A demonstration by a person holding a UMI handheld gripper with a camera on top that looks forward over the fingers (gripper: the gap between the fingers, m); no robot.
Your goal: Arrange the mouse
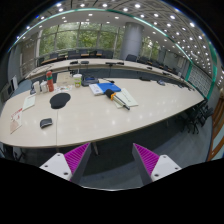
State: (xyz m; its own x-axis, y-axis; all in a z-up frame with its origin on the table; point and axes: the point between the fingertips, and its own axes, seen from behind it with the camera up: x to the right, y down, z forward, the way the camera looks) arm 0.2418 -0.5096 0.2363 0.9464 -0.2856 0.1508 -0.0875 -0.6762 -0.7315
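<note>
Lying near the left edge of the table (110,120), the mouse (46,123) (light, rigid, probably slick-shelled) is best taken across its flanks by the gripper (112,161), whose fingers are held spread and empty.

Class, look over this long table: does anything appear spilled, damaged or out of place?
Nothing stands out. The small black mouse sits apart from the round dark mouse pad. The gripper is open and empty.

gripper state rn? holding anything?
gripper: open, empty, above the near edge of the table; mouse lies well ahead, untouched.
</note>
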